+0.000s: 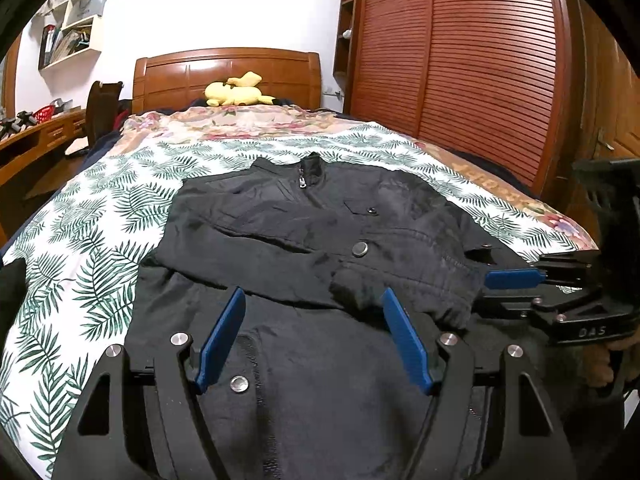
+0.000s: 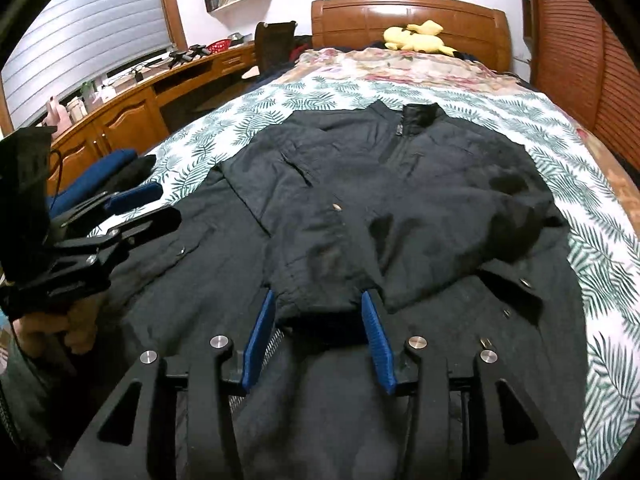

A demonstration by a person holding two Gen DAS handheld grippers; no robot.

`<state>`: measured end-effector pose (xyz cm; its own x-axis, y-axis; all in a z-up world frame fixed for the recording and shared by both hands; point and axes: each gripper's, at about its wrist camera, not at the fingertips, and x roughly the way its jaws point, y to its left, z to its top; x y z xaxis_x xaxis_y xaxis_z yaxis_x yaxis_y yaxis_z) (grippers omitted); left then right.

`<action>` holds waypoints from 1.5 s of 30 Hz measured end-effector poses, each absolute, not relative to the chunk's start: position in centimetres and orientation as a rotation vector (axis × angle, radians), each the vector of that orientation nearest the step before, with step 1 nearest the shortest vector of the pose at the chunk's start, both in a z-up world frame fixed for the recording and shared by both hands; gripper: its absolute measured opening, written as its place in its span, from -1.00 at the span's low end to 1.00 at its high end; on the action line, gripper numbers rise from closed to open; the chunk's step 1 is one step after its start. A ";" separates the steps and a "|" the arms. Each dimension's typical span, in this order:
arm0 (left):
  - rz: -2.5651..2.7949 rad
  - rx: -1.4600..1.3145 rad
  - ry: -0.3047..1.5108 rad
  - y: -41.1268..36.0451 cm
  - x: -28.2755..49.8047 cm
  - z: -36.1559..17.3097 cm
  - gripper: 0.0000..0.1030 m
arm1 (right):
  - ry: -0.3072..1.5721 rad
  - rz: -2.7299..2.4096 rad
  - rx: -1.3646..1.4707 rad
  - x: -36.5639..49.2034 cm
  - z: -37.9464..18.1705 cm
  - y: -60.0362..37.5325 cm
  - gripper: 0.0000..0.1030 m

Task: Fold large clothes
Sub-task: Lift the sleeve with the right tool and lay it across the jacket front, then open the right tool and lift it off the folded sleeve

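Window: at the far left in the right wrist view, a blind (image 2: 88, 36) with grey slats, lowered, in a wooden frame.
Counter: a long wooden counter (image 2: 132, 100) runs along the left wall under the window, carrying small bottles and a red basket (image 2: 221, 44).
Wall shelves: white shelves (image 1: 76, 20) above the counter, stuffed with papers and folders.
Chair: a dark chair back (image 1: 105, 100) stands between the counter and the bed.
Bed: a wooden headboard (image 1: 228, 74) at the far end; a leaf-print sheet (image 1: 92, 216) covers the near part, a floral blanket (image 1: 248, 120) the far part.
Soft toy: a yellow plush (image 1: 236, 90) lies against the headboard.
Jacket: a black jacket (image 1: 320, 216) lies flat in the middle of the bed, collar toward the headboard, zip closed, sleeves folded in across the front.
Left gripper (image 1: 314, 334): jaws wide, over the jacket's lower front, gripping nothing.
Right gripper (image 2: 320, 334): jaws part open, a sleeve cuff lying between the blue pads; whether they touch it cannot be told.
Wardrobe: reddish slatted doors (image 1: 480, 68) fill the right wall.
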<state>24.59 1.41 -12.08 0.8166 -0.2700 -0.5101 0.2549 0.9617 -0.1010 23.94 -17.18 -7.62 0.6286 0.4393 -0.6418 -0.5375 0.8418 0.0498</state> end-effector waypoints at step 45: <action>-0.454 0.101 0.708 -10.4 27.1 -15.7 0.40 | 0.673 0.295 -0.077 26.8 -14.1 -22.5 -0.05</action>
